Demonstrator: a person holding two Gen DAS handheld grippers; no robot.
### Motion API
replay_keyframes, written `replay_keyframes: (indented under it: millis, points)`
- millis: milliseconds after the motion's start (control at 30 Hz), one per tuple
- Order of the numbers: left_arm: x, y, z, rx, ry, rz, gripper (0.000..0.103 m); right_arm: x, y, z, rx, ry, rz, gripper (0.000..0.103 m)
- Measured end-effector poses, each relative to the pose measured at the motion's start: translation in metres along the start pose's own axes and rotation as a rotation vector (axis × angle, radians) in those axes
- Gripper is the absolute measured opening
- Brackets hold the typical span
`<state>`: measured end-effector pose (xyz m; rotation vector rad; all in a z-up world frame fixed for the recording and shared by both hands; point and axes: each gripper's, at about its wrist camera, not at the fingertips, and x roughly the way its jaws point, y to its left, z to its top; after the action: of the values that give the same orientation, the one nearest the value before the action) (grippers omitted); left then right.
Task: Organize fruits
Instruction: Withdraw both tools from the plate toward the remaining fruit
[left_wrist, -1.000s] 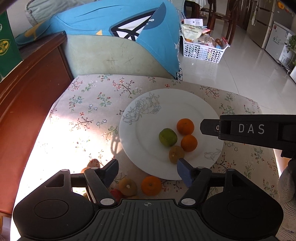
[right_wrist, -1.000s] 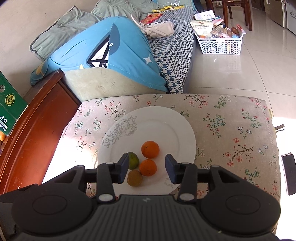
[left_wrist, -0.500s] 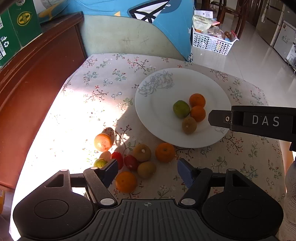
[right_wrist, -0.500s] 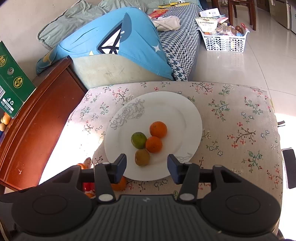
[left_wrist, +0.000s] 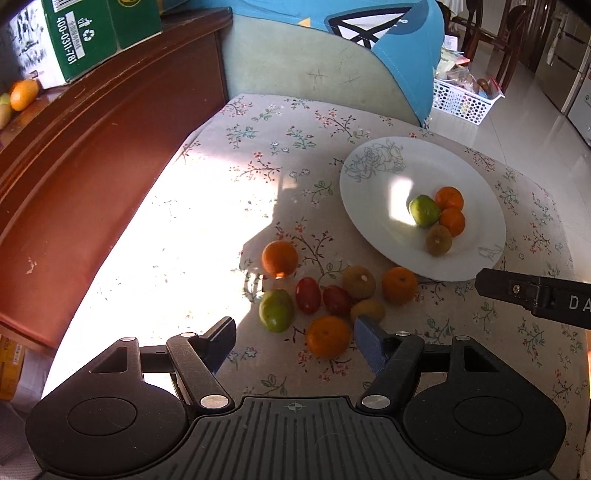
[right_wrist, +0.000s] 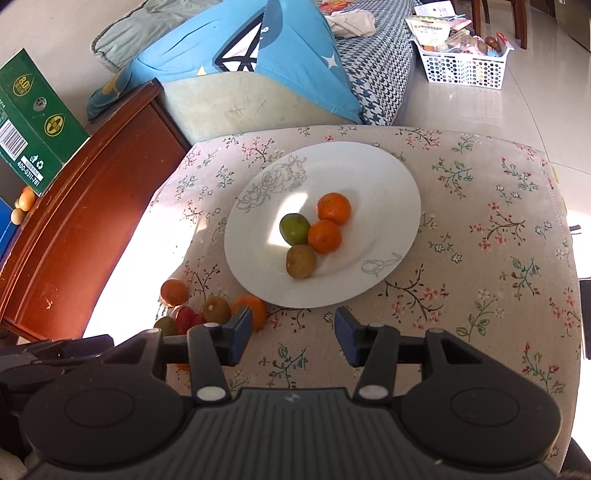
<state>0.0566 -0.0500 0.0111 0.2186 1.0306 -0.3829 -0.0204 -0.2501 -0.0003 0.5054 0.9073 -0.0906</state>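
Now the loose fruit is in reach of the left claw

Compared w/ a second ago, the left view has been shifted away from the plate (left_wrist: 373, 206) and over the loose fruit pile (left_wrist: 325, 295), which was hardly seen before. The left gripper (left_wrist: 293, 338) is held wide and released, nothing between the pads; an orange (left_wrist: 328, 336) lies just in front of it, betw. the two fingers in the picture, not touched. The right gripper (right_wrist: 292, 332) has been drawn back from the plate and opened a bit more than a second ago; it is empty, only cloth under it.

On the plate 4 pcs are seen touching each other: two oranges, one green fruit (right_wrist: 294, 229), one brown kiwi-like fruit (right_wrist: 301, 261). About eight pcs are left on the cloth, just beside the plate's near rim. So the task is judged approx. one third done, and the next pick is probably meant for the left side.

Surface: a soft seat or table covered w/ a flowered cloth (left_wrist: 258, 155), strong sun patch at the left part. Room: a red-brown wooden cabinet (left_wrist: 92, 166) w/ a green carton (left_wrist: 99, 37) on it, a sofa w/ a blue cushion (right_wrist: 258, 70), a white basket (right_wrist: 465, 70) on the tiled floor.
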Motion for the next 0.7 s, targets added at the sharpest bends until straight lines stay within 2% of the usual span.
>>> replay_keyframes:
  millis: [167,267,700]
  points:
    - [-0.001,0.024,-0.003,-0.04,-0.008,0.006,0.071,0.01,0.01,-0.009,-0.024,0.031,0.036,0.05]
    - [0.001,0.029,-0.01,-0.037,-0.003,-0.012,0.071,0.017,0.016,-0.012,-0.043,0.033,0.042,0.045]
    - [0.019,0.009,-0.025,0.057,0.001,-0.085,0.065,0.04,0.03,-0.012,-0.063,0.006,0.062,0.036]
